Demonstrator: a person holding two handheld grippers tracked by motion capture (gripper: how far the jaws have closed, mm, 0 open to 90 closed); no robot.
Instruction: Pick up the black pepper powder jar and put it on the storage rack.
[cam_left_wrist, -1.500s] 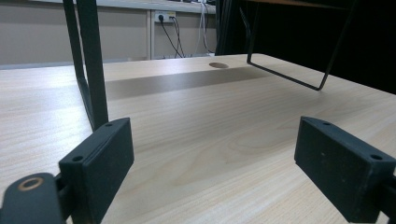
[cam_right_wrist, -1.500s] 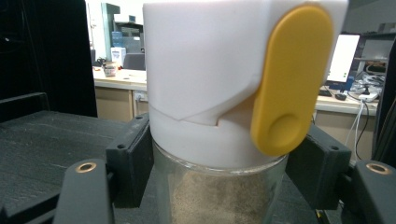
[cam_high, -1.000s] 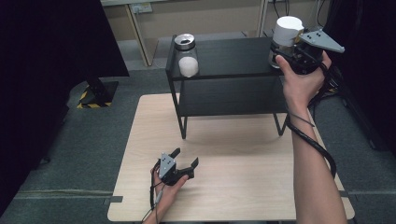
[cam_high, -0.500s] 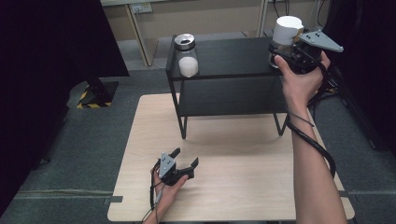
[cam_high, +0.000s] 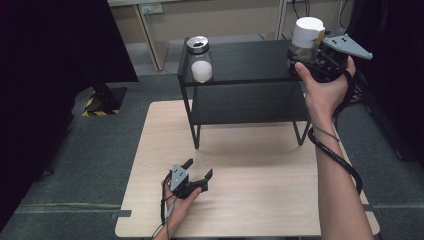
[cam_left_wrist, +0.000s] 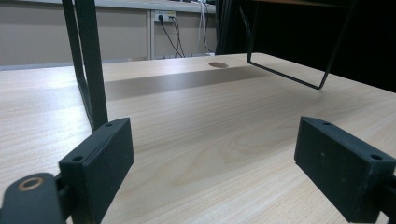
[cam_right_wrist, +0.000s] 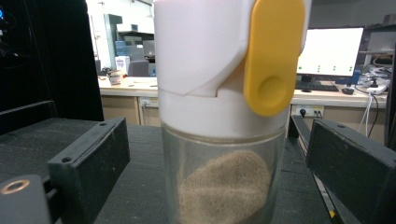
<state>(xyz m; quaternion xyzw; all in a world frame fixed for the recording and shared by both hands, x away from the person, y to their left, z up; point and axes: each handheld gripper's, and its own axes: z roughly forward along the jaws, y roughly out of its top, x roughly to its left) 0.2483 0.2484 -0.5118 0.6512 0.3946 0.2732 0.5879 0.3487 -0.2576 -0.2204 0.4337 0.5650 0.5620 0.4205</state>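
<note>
A glass jar with a white lid and a yellow tab stands on the right end of the black shelf's top board. Brown powder shows in the jar. My right gripper is at the jar, and its jaws have just been opening. The jar stands between them, with a gap on each side of it in the right gripper view, so my right gripper is open. My left gripper rests low on the wooden table, open. Nothing lies between the pads of the left gripper.
A second glass jar with a metal lid and white powder stands at the shelf's left end. The shelf's thin black legs rise from the table just ahead of my left gripper. Grey carpet surrounds the table.
Both hands stay where they were. The right gripper's jaws look a little wider around the jar than before.
</note>
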